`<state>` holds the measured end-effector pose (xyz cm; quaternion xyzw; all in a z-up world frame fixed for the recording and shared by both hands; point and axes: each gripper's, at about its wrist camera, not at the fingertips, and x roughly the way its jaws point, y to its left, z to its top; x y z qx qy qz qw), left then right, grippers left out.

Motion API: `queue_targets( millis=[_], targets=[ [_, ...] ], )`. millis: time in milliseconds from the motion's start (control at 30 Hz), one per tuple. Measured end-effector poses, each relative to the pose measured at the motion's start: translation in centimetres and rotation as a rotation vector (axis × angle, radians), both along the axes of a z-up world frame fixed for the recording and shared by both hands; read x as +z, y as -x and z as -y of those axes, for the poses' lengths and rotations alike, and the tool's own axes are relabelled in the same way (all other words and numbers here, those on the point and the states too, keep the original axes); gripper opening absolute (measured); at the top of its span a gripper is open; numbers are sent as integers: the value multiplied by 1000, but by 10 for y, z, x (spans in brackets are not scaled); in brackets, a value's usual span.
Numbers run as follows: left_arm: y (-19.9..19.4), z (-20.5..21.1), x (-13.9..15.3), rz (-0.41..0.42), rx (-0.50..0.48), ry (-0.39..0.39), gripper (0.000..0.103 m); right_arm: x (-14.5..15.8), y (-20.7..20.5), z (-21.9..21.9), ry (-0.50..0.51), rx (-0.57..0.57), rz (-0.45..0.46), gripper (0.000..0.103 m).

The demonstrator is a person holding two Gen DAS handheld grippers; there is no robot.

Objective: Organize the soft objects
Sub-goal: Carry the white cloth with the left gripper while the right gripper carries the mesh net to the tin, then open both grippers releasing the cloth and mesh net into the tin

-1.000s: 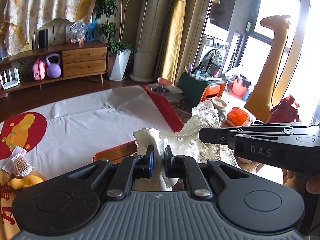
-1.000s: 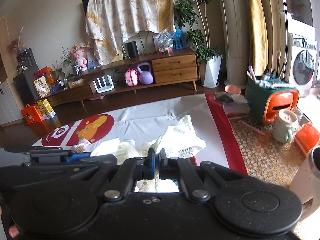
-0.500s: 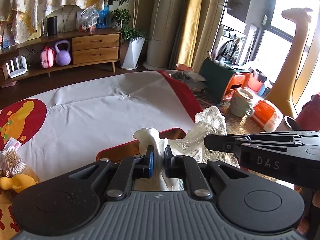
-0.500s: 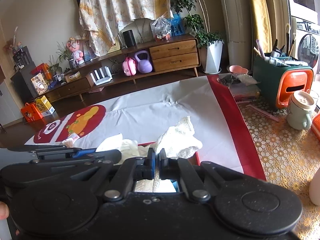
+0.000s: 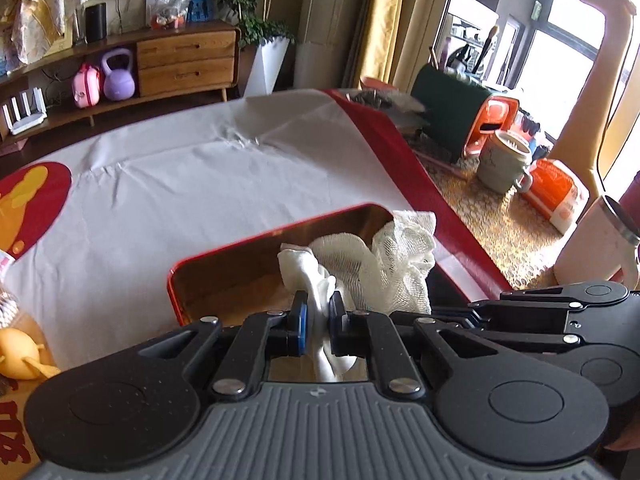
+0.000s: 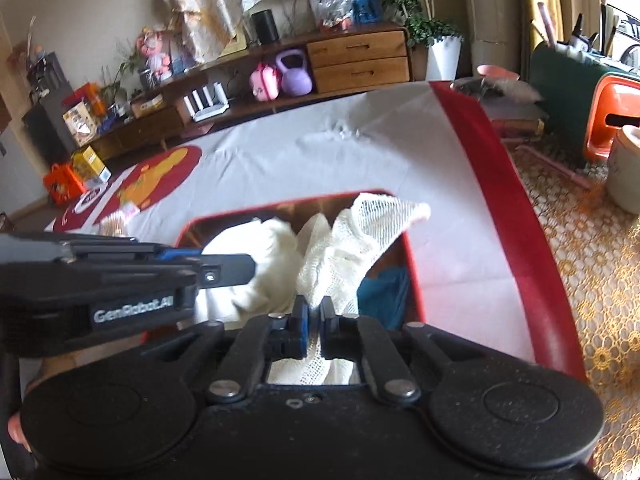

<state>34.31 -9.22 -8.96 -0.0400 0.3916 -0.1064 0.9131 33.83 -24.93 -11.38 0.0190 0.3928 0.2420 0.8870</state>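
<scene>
Gripping white cloth [image 5: 320, 280] in left gripper [image 5: 319, 312] and mesh cloth [image 6: 352, 236] in right gripper [image 6: 314, 314] (jaws narrowly clamped), both over red-rimmed tray [image 5: 224, 248].

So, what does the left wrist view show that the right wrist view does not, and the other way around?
Only the left wrist view shows the giraffe figure, the orange packet beside the mug and the yellow toy at the left edge. Only the right wrist view shows a blue cloth inside the tray and the clutter on the far left shelf. Both show the red-rimmed tray, the white mesh cloth pinched by the left gripper and the right gripper, and the purple kettlebell.
</scene>
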Motion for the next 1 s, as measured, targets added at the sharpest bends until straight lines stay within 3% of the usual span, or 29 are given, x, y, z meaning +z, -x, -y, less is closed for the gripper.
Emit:
queue_targets(
  millis=[367, 767, 867, 967, 1000],
  targets=[
    [0, 0, -22, -84, -4, 27, 11, -10, 11, -8, 59, 50, -12, 14],
    [16, -1, -12, -82, -1, 11, 13, 3, 28, -1, 68, 50, 8, 29],
    [20, -2, -8, -74, 0, 15, 24, 7, 33, 0, 78, 53, 19, 36],
    [25, -2, -3, -64, -6, 16, 40, 12, 38, 2, 86, 57, 34, 39],
    [26, -2, -1, -64, -11, 25, 56, 14, 40, 2, 86, 58, 38, 42]
  ],
)
